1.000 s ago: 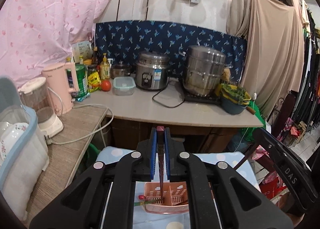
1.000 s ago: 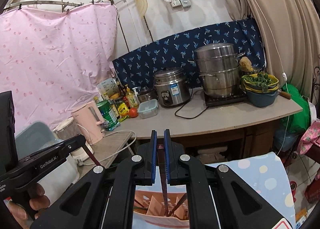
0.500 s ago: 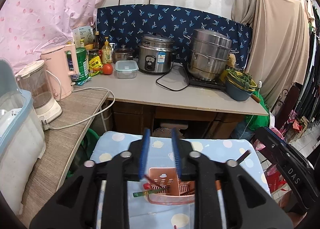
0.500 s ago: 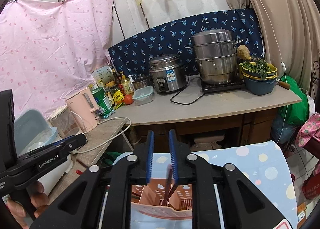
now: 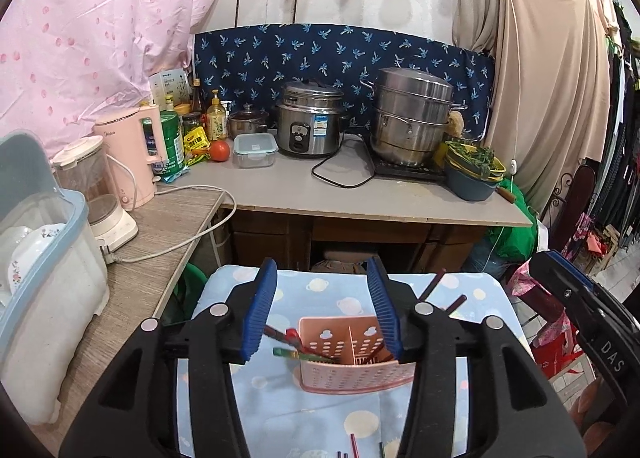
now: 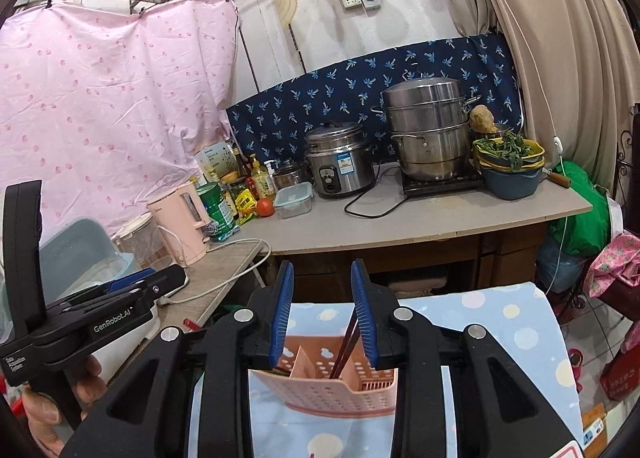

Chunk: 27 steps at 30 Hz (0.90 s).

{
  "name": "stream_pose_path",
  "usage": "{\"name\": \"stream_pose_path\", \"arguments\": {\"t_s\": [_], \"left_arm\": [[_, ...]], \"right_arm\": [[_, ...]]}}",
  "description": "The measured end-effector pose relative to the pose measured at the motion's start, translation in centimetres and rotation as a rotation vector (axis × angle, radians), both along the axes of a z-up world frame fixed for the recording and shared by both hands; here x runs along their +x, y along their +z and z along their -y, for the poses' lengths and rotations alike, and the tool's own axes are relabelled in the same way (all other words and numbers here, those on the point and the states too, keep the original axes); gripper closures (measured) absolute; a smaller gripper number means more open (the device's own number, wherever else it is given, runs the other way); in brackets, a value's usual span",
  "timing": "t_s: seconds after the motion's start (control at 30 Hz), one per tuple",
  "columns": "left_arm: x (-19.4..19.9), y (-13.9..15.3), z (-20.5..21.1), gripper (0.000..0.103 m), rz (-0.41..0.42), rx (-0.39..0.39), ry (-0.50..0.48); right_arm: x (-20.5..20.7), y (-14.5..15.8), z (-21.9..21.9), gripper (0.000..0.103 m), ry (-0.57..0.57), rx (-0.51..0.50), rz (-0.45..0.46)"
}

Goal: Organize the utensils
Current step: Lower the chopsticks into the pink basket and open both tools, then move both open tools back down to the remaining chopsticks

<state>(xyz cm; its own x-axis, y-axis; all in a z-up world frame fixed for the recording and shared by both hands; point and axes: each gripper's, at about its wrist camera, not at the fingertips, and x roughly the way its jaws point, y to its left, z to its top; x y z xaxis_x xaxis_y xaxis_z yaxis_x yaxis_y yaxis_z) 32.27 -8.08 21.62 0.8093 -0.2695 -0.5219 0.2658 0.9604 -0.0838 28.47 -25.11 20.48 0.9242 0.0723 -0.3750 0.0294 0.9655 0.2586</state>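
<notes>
A pink perforated utensil holder (image 5: 352,362) stands on a blue dotted cloth (image 5: 280,402). It also shows in the right wrist view (image 6: 332,386). Dark chopsticks (image 6: 348,342) lean in its right compartment. Red and green utensils (image 5: 296,350) stick out of its left side. My left gripper (image 5: 322,310) is open and empty just above the holder. My right gripper (image 6: 322,314) is open, with the chopsticks standing between its jaws. Several loose sticks (image 5: 354,446) lie on the cloth near me.
A counter (image 5: 360,194) behind holds a rice cooker (image 5: 310,118), a steamer pot (image 5: 412,114), a bowl of greens (image 5: 472,174) and a pink kettle (image 5: 132,154). A blue-rimmed tub with dishes (image 5: 44,258) sits at left. The left gripper's body (image 6: 92,322) shows at the right view's left.
Both grippers were shut on a utensil one second ago; both have opened and let go. The utensils now rest in the holder. Both views have tilted down slightly.
</notes>
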Motion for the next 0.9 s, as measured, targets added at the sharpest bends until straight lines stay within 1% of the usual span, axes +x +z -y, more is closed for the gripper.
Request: {"name": "stream_pose_path", "arguments": {"t_s": [0.13, 0.3, 0.4, 0.5, 0.6, 0.8, 0.9], "left_arm": [[-1.6, 0.0, -0.1, 0.058, -0.001, 0.015, -0.003], [-3.7, -0.3, -0.5, 0.058, -0.003, 0.032, -0.008], [-5.2, -0.8, -0.8, 0.058, -0.004, 0.047, -0.013], [-6.8, -1.7, -1.4, 0.058, -0.013, 0.063, -0.015], [-8.3, -2.9, -2.0, 0.053, -0.031, 0.071, -0.013], [-11.2, -6.3, -3.4, 0.053, -0.079, 0.098, -0.008], [-12.5, -8.2, -4.1, 0.053, -0.110, 0.099, -0.010]], "right_arm": [[-1.9, -0.4, -0.4, 0.073, 0.009, 0.002, -0.011], [-4.4, -1.1, -1.6, 0.073, 0.015, -0.047, -0.020], [-6.2, -1.6, -2.4, 0.073, 0.025, -0.067, -0.030], [-7.8, -2.4, -2.8, 0.073, 0.038, -0.060, -0.048], [-9.8, -4.0, -3.2, 0.073, 0.050, -0.044, -0.082], [-13.5, -8.4, -4.7, 0.073, 0.065, -0.032, -0.179], [-15.1, -10.7, -5.4, 0.073, 0.071, -0.039, -0.234]]}}
